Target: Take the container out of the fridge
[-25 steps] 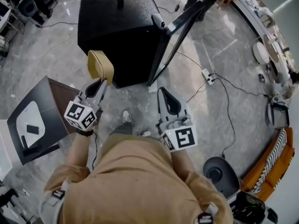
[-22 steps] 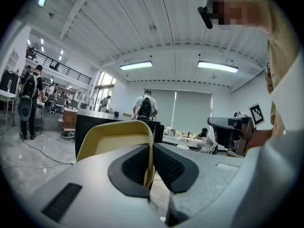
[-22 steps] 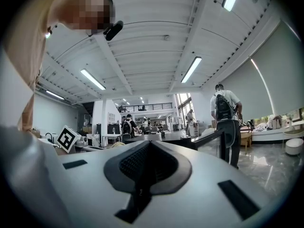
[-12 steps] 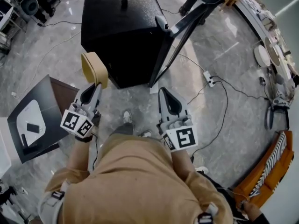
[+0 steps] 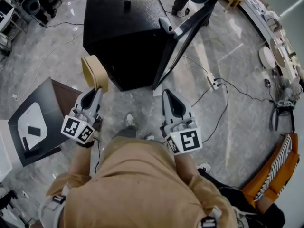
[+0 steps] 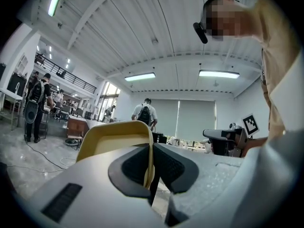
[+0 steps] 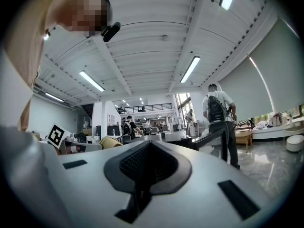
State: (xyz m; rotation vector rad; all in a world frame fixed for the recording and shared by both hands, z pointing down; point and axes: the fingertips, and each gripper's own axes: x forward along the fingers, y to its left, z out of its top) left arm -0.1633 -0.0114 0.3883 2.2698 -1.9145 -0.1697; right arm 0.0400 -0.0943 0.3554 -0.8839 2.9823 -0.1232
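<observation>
Tan open-topped plastic container (image 5: 93, 70), left of centre, is outside the black box fridge (image 5: 126, 27) (its door (image 5: 183, 37) stands open). Left hand-held gripper (image 5: 96, 90) pinches one thin wall only, so the container could swivel or slip free. Right hand-held gripper (image 5: 168, 94) is closed on nothing.

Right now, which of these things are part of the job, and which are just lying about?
Part of the job:
- yellow container, clamped in the left gripper
- black fridge, standing open
- right gripper, shut and empty

Just lying about:
- power strip on the floor
- dark side table
- striped cushion
</observation>
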